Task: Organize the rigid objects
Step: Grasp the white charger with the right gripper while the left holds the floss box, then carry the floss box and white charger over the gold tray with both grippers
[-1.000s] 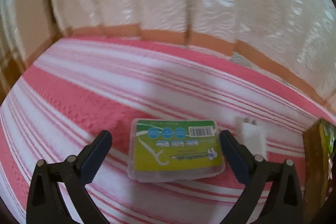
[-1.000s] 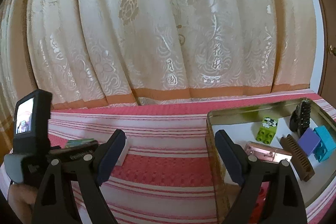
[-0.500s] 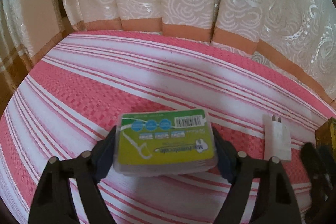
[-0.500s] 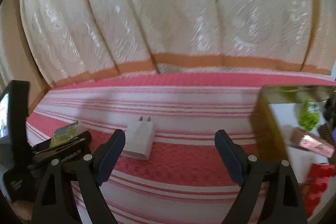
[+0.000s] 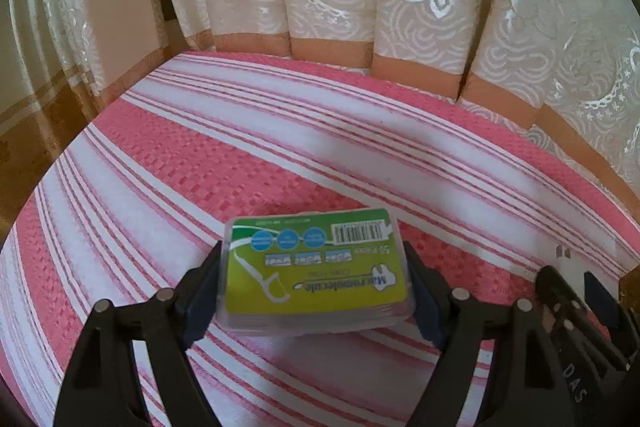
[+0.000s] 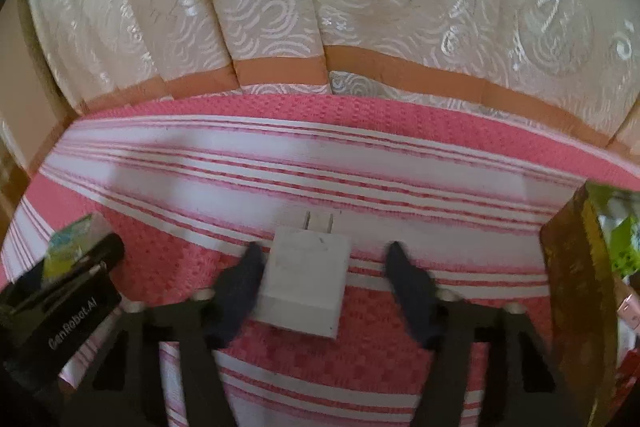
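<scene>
Left tongs (image 5: 314,287) are clamped on the short ends of the floss pick box (image 5: 316,267), a light, stiff, slick plastic case, so squeezing the ends seems right. Right tongs (image 6: 320,281) are closing around the white charger (image 6: 306,281) lying on the tabletop, one pad touching, the other apart; it's a hard little block, best pinched on its flat sides. Pink striped cloth (image 5: 240,163) looks grippy, cream curtain (image 6: 320,7) behind, gold tin (image 6: 576,267) to the right.

The floss box (image 5: 316,267) — flat, clear plastic with a green and yellow label and a barcode — sat label up over the pink striped cloth (image 5: 240,155). The white charger (image 6: 306,283) lay flat on it, prongs towards the curtain — near the gold tin (image 6: 576,287).
</scene>
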### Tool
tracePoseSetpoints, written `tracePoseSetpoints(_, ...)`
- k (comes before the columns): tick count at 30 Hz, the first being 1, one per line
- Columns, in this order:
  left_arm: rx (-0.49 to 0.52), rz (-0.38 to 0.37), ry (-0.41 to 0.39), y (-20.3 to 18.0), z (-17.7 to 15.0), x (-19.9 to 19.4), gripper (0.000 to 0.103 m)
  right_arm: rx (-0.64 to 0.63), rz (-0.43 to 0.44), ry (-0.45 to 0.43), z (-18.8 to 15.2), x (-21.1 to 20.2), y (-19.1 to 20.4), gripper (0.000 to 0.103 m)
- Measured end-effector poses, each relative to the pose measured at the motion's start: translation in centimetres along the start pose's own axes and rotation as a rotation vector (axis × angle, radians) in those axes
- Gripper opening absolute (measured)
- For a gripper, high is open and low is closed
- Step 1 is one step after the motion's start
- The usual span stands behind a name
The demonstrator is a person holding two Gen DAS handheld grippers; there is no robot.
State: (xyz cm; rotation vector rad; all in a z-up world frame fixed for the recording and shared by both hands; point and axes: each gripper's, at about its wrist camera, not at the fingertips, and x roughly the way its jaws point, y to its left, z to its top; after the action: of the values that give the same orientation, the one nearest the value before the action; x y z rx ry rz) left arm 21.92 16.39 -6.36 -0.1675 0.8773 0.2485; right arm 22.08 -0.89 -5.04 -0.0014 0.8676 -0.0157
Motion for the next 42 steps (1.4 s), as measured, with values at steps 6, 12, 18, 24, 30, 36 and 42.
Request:
tracePoseSetpoints(6,0.004,-0.004,-0.005,0.0,-0.2,-0.3,0.081,-0.011,0.017,-0.007,-0.2,-0.3,-0.5,0.040)
tracePoseSetpoints(12,0.021,0.021,-0.048,-0.3,-0.5,-1.2,0.081,0.034,0.068,-0.051,-0.7,-1.5,-1.8,0.040)
tracePoseSetpoints(18,0.052,0.004,-0.070,-1.7,-1.1,-2.1,0.081,0.055,0.076,-0.132,-1.8,-3.7,-3.1,0.040)
tracePoseSetpoints(24,0.087,-0.014,-0.093,-3.3,-1.7,-3.0,0.081,0.053,0.049,-0.206,-3.3,-6.1,-4.3,0.040)
tracePoseSetpoints(30,0.106,-0.019,-0.120,-4.3,-2.4,-3.9,0.081,0.056,0.020,-0.241,-4.4,-7.5,-5.4,0.040)
tracePoseSetpoints(36,0.114,-0.033,-0.149,-4.9,-3.0,-4.9,0.081,0.058,0.022,-0.254,-5.0,-8.3,-6.1,0.040)
tracePoseSetpoints(42,0.110,-0.045,-0.157,-5.3,-4.0,-5.8,0.081,0.061,0.023,-0.252,-5.2,-8.6,-6.6,0.040)
